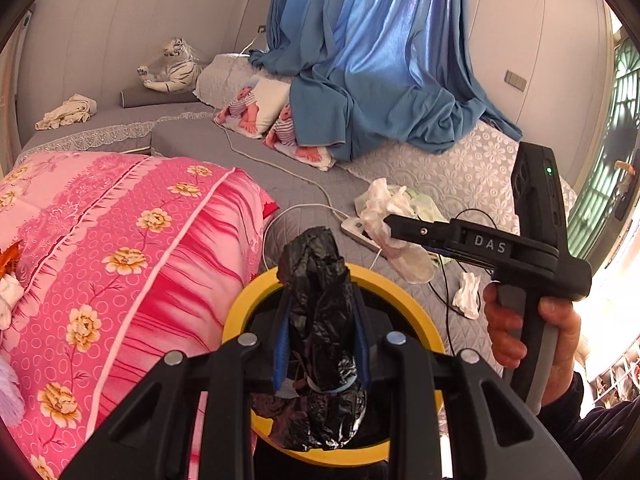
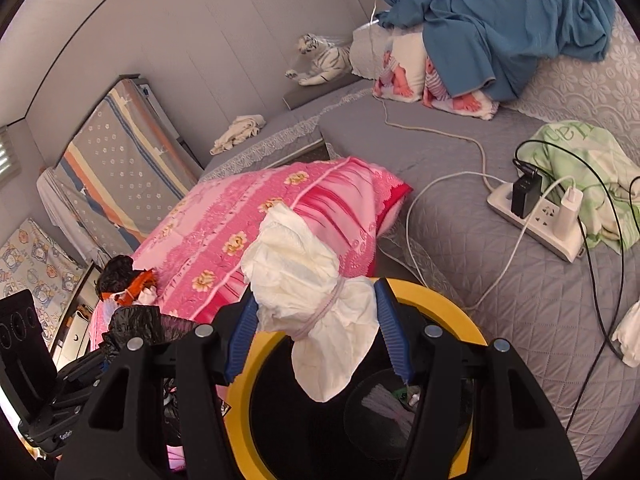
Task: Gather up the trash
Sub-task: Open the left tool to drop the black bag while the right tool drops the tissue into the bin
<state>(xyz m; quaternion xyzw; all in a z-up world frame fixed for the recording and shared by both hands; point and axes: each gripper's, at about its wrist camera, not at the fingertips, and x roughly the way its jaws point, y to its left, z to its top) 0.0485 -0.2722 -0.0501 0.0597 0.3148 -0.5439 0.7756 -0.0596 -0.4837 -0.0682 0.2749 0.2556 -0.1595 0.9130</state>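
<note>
My left gripper [image 1: 320, 320] is shut on a crumpled black plastic bag [image 1: 320, 300] and holds it over the yellow-rimmed bin [image 1: 416, 304]. My right gripper [image 2: 316, 320] is shut on a white tied-up wad [image 2: 308, 280], like a rolled diaper with a band around it, above the same bin [image 2: 452, 304]. In the left wrist view the right gripper [image 1: 394, 226] and its white wad [image 1: 396, 236] hang to the right of the bin. A small white tissue [image 1: 466, 294] lies on the grey bedspread; it also shows in the right wrist view [image 2: 630, 332].
A pink flowered quilt [image 1: 120, 248] lies left of the bin. A white power strip [image 2: 536, 216] with chargers and cables sits on the grey bed [image 2: 500, 300], by a green cloth [image 2: 584, 168]. Blue curtain [image 1: 380, 60], pillows and a toy tiger [image 1: 176, 68] are at the back.
</note>
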